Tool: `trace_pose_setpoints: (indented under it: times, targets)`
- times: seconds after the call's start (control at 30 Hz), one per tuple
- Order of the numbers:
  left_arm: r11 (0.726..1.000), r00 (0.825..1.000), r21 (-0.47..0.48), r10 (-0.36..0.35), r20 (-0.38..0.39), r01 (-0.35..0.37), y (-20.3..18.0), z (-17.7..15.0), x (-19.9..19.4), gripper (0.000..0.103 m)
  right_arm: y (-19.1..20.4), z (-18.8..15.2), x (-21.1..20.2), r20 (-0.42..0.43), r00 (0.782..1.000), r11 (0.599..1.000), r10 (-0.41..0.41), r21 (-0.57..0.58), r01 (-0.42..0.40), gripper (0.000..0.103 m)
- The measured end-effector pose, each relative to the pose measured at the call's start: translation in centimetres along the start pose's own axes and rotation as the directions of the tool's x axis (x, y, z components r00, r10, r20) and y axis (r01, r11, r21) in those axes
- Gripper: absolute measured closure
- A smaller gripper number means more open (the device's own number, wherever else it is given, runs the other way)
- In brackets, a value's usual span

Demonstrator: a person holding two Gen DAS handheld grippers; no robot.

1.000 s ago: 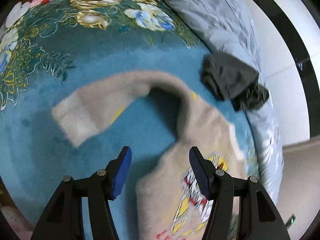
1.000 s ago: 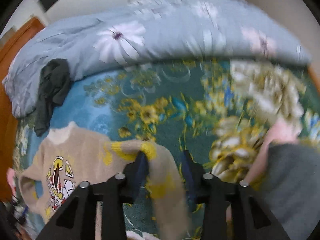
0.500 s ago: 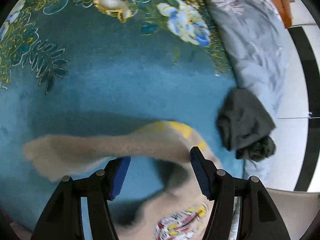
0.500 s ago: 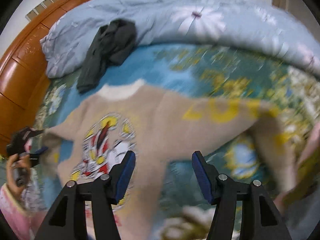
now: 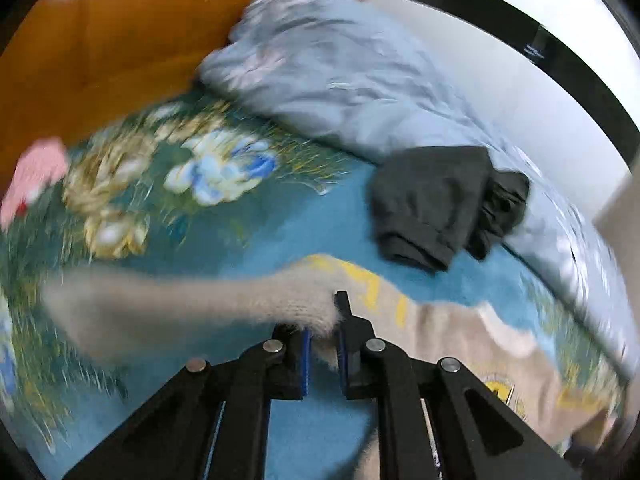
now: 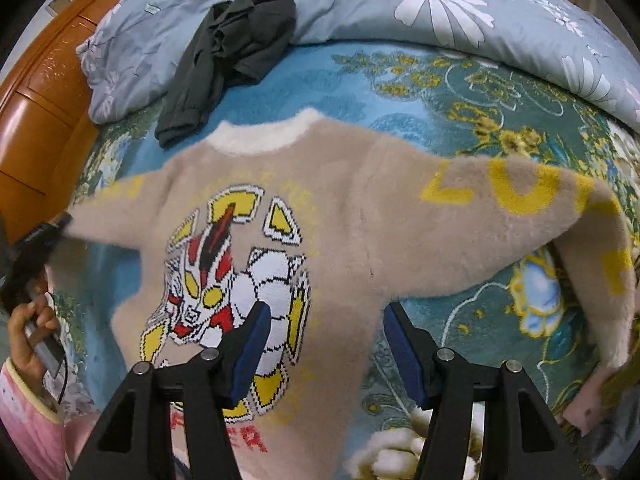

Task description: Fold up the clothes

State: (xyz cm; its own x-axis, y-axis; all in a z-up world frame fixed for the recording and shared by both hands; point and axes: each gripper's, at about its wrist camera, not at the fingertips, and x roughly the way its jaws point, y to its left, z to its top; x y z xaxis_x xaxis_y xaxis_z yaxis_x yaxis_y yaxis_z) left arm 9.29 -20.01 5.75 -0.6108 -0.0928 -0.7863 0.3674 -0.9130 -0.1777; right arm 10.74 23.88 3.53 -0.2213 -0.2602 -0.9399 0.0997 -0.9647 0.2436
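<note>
Your left gripper (image 5: pixel 322 346) has just closed and pinches the fuzzy beige sleeve (image 5: pixel 192 304) near its shoulder end, so the cuff trails far off to the fingers' left; swing it fast and that loose length may flop or twist. Your right gripper (image 6: pixel 324 344) hangs spread and empty over the beige sweater (image 6: pixel 332 216), which lies flat just beyond its fingertips. The dark garment (image 6: pixel 236 48) beyond the collar could snag.

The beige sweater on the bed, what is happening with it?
A person is folding the beige sweater, spread face up on the blue floral blanket. The left gripper has just closed on one sleeve. The right gripper hangs open above the body. A dark garment lies by the collar.
</note>
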Motion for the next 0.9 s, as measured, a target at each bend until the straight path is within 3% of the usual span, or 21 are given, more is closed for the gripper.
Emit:
trace_pose_setpoints:
  times: [0.1,0.2,0.33,0.4,0.5,0.63,0.7,0.8,0.9]
  targets:
    - [0.989,0.985,-0.105,0.085,-0.152,-0.101,3.2,-1.2,3.3,0.092,0.1,-0.3,0.9,-0.034,0.999,1.000,0.010,0.014,-0.009,0.040]
    - [0.962,0.960,-0.236,0.070,-0.271,-0.137,6.7,-3.1,5.4,0.089,0.2,-0.9,1.1,-0.048,0.999,1.000,0.023,0.010,-0.023,0.040]
    - [0.957,0.942,-0.220,0.113,-0.315,-0.189,7.5,-4.4,5.7,0.070,-0.5,-1.1,1.4,-0.057,0.998,1.000,0.005,0.019,-0.004,0.040]
    - [0.946,0.940,-0.256,0.110,-0.324,-0.199,7.8,-4.3,4.9,0.070,-1.3,-1.1,1.5,-0.059,0.998,0.999,0.007,0.045,-0.004,0.040]
    - [0.897,0.946,-0.395,0.073,-0.315,-0.200,8.7,-4.6,2.3,0.063,-2.4,-0.8,0.9,-0.040,0.999,0.999,-0.002,0.041,0.003,0.040]
    - [0.839,0.969,-0.530,-0.015,-0.248,-0.123,6.9,-6.3,-0.9,0.056,-5.7,0.2,-1.6,0.053,0.989,0.990,-0.137,0.019,0.137,0.040]
    - [0.841,0.970,-0.538,-0.083,-0.229,-0.055,4.6,-7.0,-1.1,0.056,-7.6,0.4,-2.2,0.052,0.984,0.985,-0.169,0.055,0.166,0.040]
    - [0.886,0.951,-0.461,-0.173,-0.256,0.037,0.3,-8.4,-0.9,0.055,-9.4,0.0,-2.3,0.022,0.995,0.991,-0.102,0.094,0.100,0.040]
    - [0.938,0.934,-0.344,-0.167,-0.317,0.050,-2.5,-9.0,-0.3,0.055,-10.6,0.0,-2.1,0.049,0.995,0.991,-0.092,0.101,0.086,0.040]
